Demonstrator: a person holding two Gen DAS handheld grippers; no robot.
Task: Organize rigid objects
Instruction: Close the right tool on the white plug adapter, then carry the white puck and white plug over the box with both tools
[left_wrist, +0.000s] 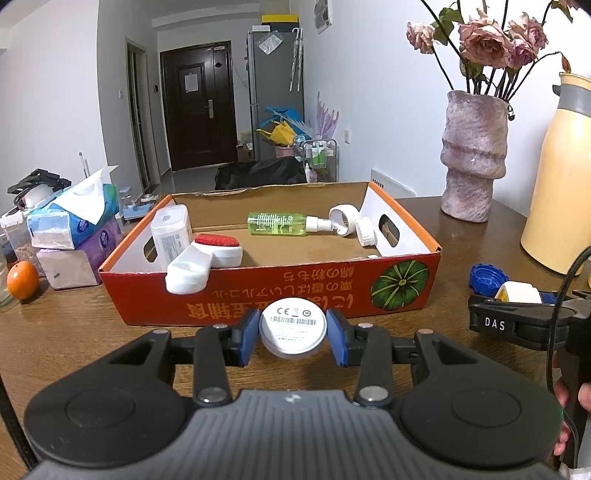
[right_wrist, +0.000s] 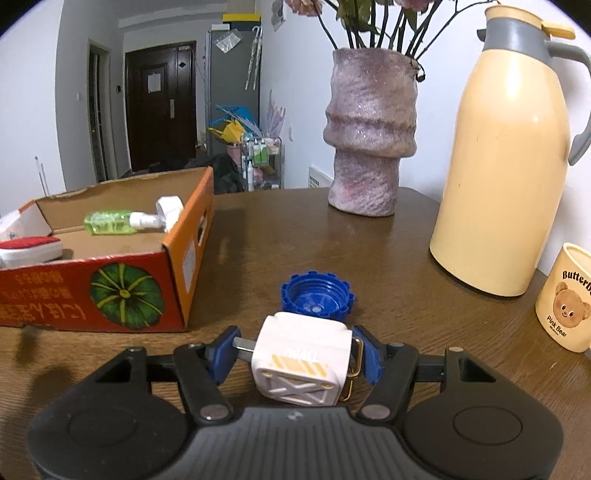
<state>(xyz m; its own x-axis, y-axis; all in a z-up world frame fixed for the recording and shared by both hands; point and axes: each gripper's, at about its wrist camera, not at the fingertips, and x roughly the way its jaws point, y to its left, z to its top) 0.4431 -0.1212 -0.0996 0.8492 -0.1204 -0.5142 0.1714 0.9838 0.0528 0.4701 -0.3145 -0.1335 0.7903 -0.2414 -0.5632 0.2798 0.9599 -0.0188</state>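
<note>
My left gripper (left_wrist: 293, 334) is shut on a round white disc (left_wrist: 293, 326) with a barcode label, held just in front of the red cardboard box (left_wrist: 258, 291). In the box lie a green spray bottle (left_wrist: 277, 223), white lids (left_wrist: 345, 218), a white container (left_wrist: 171, 236) and a red-topped white brush (left_wrist: 218, 247). My right gripper (right_wrist: 301, 354) is shut on a white cube-shaped plug (right_wrist: 301, 358) with yellow stripes, low over the table to the right of the box (right_wrist: 110, 291). A blue screw cap (right_wrist: 317, 297) lies just beyond it.
A pink vase (left_wrist: 472, 155) with dried roses, a cream thermos jug (right_wrist: 506, 166) and a bear mug (right_wrist: 565, 299) stand on the right of the wooden table. Tissue packs (left_wrist: 74, 221) and an orange (left_wrist: 22, 279) sit to the left of the box.
</note>
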